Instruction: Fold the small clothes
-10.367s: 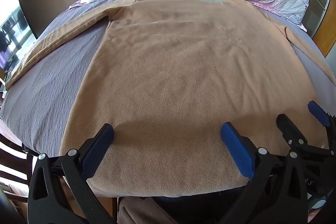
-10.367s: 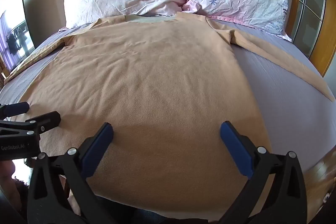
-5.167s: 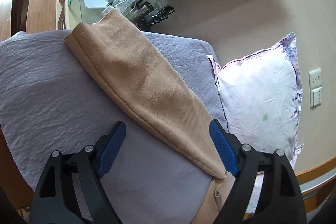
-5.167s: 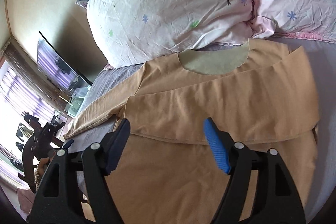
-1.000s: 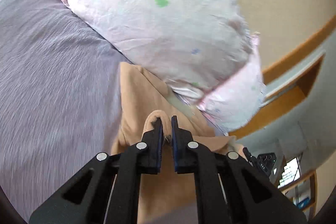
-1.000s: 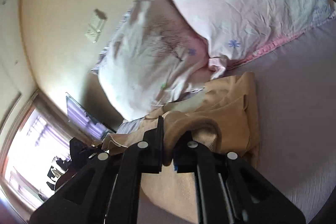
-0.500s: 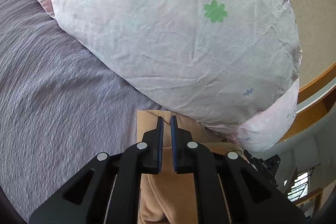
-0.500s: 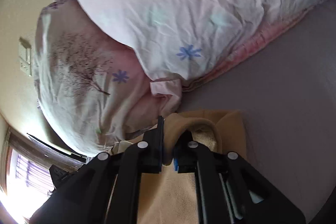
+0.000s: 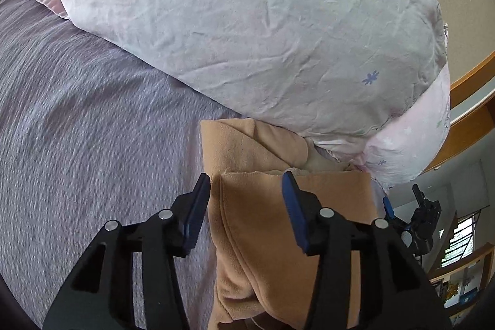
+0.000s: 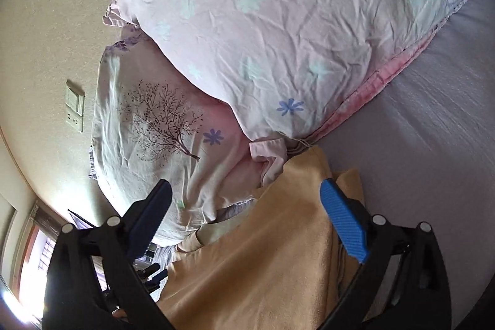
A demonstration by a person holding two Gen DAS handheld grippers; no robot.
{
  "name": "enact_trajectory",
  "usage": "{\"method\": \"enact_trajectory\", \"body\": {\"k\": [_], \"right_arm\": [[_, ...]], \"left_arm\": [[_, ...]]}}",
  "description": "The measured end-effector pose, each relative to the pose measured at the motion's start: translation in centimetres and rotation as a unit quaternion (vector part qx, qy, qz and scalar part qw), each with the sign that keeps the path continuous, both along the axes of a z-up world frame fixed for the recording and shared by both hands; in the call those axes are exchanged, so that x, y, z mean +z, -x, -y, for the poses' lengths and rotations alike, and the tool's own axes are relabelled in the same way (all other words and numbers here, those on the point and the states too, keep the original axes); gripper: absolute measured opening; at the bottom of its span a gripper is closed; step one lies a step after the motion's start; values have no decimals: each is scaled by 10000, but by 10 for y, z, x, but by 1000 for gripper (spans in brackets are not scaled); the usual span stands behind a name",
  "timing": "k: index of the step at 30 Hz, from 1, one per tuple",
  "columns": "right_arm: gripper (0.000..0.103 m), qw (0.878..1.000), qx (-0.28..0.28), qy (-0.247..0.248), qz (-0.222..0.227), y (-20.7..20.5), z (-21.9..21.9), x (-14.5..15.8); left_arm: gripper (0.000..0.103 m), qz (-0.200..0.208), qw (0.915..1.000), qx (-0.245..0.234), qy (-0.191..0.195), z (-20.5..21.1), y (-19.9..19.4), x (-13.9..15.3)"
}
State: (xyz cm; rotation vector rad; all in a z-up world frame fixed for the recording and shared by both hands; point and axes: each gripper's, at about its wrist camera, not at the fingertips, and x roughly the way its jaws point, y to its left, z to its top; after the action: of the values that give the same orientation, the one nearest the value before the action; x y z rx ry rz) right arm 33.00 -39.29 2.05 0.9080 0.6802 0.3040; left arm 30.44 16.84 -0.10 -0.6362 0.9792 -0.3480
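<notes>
The tan long-sleeved shirt (image 9: pixel 266 225) lies folded in layers on the grey-purple bed sheet (image 9: pixel 77 138), its top edge against the pillows. My left gripper (image 9: pixel 246 187) is open above the shirt's left part, with nothing between its blue pads. In the right wrist view the same shirt (image 10: pixel 263 262) lies below my right gripper (image 10: pixel 244 200), which is open wide and empty. The right gripper also shows at the right edge of the left wrist view (image 9: pixel 411 215).
Two pale pink flowered pillows (image 9: pixel 263 30) (image 10: pixel 294 30) stand at the head of the bed, touching the shirt's top edge. A wall with a switch plate (image 10: pixel 74 107) is behind them. A wooden frame (image 9: pixel 470 79) and a window (image 10: pixel 34 262) are to the sides.
Both grippers were shut on the shirt's folded edge half a second ago. Both have opened and let it go, and the fabric now lies on the shirt near the pillows.
</notes>
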Motion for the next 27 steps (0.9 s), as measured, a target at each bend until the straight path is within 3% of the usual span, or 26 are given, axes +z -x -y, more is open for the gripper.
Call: {"method": "enact_trajectory", "body": {"k": [4,12,13,21,25,27], "right_arm": [[97,9999,49,-123,-34,-5,-1,-3],[97,9994,191,-285,-5,4,1,-5],[97,9994,208,-274,6,4,0,-4],[97,9994,299,-46,166,4,-6,5],[97,9995,272,161,56,2,-4,5],[97,9993,278,259,-67,-1,-4,3]], "left_arm": [[24,15,10000,37,-79,8,-3,0],[19,-82,9989,13,-451,27,-9,-3],[6,-82,9986,17,-530,30,-9,-2],[5,889,9876,665,-1110,32,-26,51],[5,632,9839,542,-1579,52,-53,33],[5,413,9848,514,-1609,60,-61,18]]}}
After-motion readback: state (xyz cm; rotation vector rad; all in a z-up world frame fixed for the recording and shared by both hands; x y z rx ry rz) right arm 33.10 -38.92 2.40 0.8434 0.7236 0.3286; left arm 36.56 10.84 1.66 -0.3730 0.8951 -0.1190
